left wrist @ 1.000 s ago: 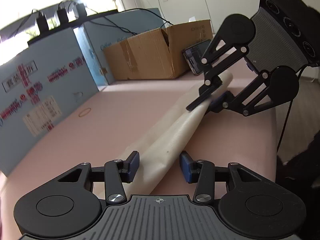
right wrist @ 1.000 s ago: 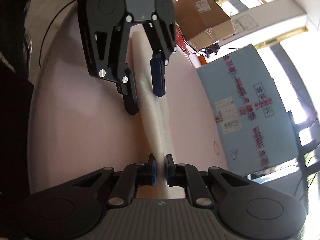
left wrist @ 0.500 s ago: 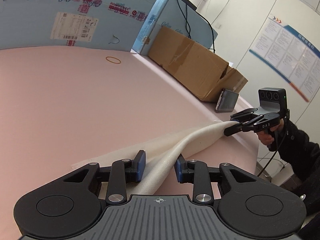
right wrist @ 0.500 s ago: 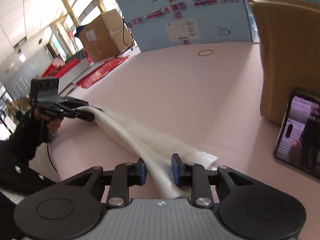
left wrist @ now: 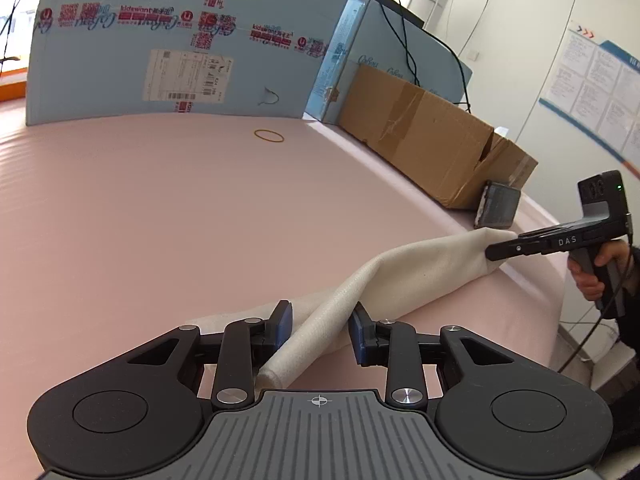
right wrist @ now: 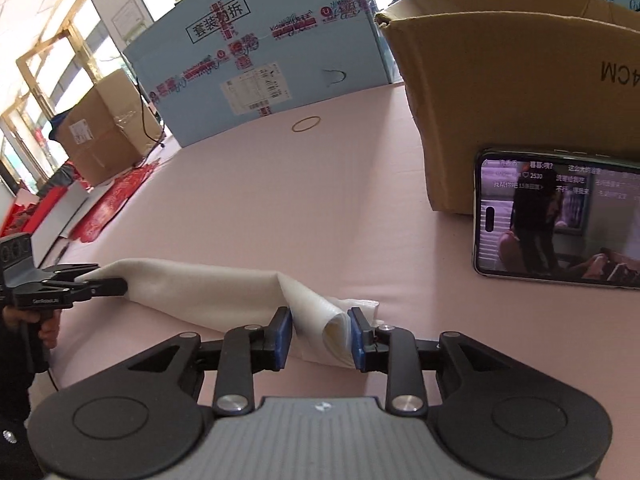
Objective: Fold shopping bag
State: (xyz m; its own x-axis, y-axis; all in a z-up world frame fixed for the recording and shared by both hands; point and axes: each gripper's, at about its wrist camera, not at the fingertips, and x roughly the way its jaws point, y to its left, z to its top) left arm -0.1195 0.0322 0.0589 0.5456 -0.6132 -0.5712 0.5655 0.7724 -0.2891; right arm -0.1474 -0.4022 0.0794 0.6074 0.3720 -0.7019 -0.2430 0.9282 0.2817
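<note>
Spanning the pink table [left wrist: 160,208] lengthwise, the cream shopping bag [left wrist: 400,276] lies between the spread left gripper [left wrist: 320,328] and spread right gripper [right wrist: 320,332] (neither pinches yet); both should close evenly, keeping edges aligned.

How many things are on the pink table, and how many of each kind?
Cream fabric shopping bag: 1
Blue printed cardboard boxes: 2
Brown cardboard box: 1
Black phone with a lit screen: 1
Tan rubber band: 1
Total: 6
</note>
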